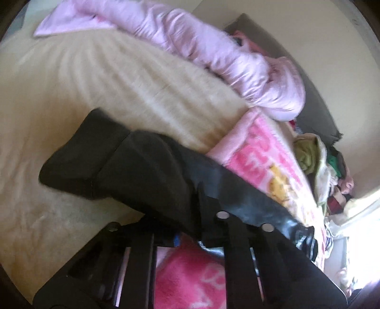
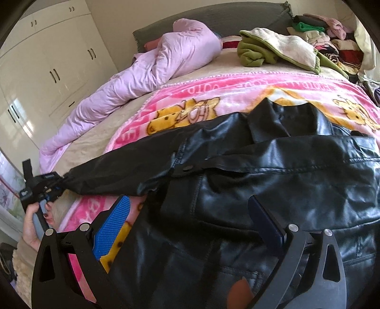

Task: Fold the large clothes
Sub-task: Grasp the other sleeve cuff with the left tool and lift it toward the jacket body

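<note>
A black leather jacket (image 2: 273,178) lies spread on the pink cartoon blanket (image 2: 213,95) on the bed. Its left sleeve (image 2: 118,171) stretches out to the left. My left gripper (image 2: 51,190), held by a hand (image 2: 30,225), is shut on the cuff of that sleeve. In the blurred left wrist view the sleeve (image 1: 142,161) hangs out of my left gripper (image 1: 190,223) and hides the fingertips. My right gripper (image 2: 190,221) is open over the jacket's lower body, its blue pads (image 2: 114,221) wide apart and pressing on nothing.
A lilac quilt (image 2: 152,69) lies bunched along the bed's far left side. A green and cream garment (image 2: 273,50) and a pile of folded clothes (image 2: 332,40) sit by the grey headboard (image 2: 225,16). A white wardrobe (image 2: 47,71) stands left of the bed. Beige sheet (image 1: 71,95) shows beside the blanket.
</note>
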Available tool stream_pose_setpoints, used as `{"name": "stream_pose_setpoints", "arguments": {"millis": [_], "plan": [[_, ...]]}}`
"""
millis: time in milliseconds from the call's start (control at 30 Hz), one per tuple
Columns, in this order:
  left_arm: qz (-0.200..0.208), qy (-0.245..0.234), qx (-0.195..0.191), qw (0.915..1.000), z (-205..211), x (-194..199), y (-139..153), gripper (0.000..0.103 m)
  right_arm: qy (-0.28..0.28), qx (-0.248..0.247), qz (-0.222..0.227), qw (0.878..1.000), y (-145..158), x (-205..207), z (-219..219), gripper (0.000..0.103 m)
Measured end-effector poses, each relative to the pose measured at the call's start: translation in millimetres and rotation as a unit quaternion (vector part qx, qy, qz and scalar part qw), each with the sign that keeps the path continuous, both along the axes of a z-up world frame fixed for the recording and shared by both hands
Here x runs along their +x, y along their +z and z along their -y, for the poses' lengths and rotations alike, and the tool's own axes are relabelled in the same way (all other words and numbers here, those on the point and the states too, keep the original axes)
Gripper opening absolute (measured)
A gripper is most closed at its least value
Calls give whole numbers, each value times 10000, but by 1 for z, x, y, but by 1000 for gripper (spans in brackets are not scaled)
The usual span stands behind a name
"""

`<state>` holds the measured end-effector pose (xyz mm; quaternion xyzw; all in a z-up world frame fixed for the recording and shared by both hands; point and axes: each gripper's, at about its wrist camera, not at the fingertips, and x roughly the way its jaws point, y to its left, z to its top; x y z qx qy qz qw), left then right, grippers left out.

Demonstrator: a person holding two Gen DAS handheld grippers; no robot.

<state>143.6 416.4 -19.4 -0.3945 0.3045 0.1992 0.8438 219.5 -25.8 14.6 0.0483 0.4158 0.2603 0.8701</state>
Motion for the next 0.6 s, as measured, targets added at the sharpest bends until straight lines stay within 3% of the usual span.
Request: {"name": "stream_pose_setpoints", "arguments": {"millis": [267,600], "plan": [[603,-316,633,9957,41,8,70,0,-269,252,21,9993,9,-17,43,99],[1135,-1068,1099,9816,121,22,136,0,-959,471,2,9943,18,-27,116,99]]}}
